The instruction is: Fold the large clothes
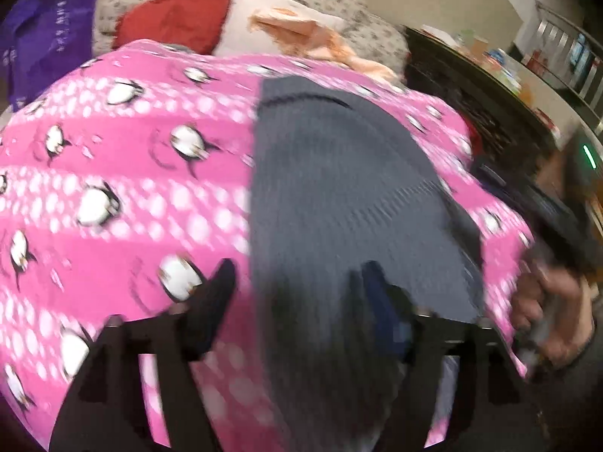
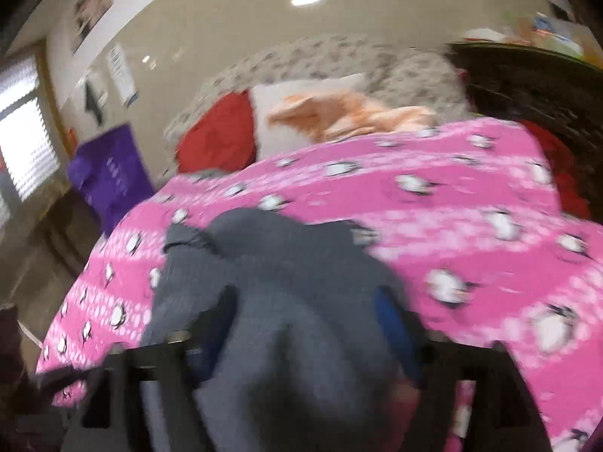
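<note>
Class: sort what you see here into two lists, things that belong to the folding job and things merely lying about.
Job: grey knitted garment, left gripper, right gripper.

Lying about: pink penguin blanket, red cushion, peach cloth, purple bag.

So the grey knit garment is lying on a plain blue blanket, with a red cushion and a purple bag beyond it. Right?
Not quite. The blanket under the grey knit garment is pink with a penguin print, not plain blue; both wrist views show it. The rest holds: the red cushion and the purple bag lie beyond it.
</note>
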The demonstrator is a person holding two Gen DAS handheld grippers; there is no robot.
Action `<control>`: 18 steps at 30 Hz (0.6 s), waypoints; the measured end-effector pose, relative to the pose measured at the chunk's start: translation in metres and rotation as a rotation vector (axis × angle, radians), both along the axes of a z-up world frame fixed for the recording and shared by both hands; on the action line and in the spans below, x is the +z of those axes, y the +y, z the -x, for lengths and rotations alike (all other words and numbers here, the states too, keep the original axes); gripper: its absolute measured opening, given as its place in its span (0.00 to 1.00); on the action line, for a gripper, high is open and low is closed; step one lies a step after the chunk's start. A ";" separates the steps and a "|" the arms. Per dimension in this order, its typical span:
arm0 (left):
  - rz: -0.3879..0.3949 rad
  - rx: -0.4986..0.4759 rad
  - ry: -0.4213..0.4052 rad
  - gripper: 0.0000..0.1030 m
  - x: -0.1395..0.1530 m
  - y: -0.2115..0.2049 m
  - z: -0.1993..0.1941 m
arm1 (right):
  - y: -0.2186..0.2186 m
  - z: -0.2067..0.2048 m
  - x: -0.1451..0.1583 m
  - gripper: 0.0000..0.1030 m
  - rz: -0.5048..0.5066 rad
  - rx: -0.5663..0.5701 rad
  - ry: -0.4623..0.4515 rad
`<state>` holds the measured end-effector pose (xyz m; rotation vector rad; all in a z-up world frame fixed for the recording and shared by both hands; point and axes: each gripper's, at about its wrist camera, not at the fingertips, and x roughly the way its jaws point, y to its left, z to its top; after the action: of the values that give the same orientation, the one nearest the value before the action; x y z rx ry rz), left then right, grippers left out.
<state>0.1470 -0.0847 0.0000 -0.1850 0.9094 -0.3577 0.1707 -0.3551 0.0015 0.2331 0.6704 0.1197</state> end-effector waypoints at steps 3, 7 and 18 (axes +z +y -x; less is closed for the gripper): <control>0.078 -0.016 0.080 0.76 -0.019 0.004 -0.029 | -0.039 0.010 -0.027 0.81 -0.173 0.014 0.086; 0.211 -0.081 0.200 0.83 -0.053 0.004 -0.042 | -0.050 0.004 -0.088 0.82 -0.390 0.136 0.241; 0.222 -0.191 0.094 0.91 -0.057 0.008 -0.031 | -0.024 -0.033 -0.103 0.63 -0.491 0.316 0.120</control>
<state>0.1779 -0.0771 -0.0567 -0.3223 0.9822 -0.6320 0.2037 -0.3793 -0.1011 0.6089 0.7876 0.5806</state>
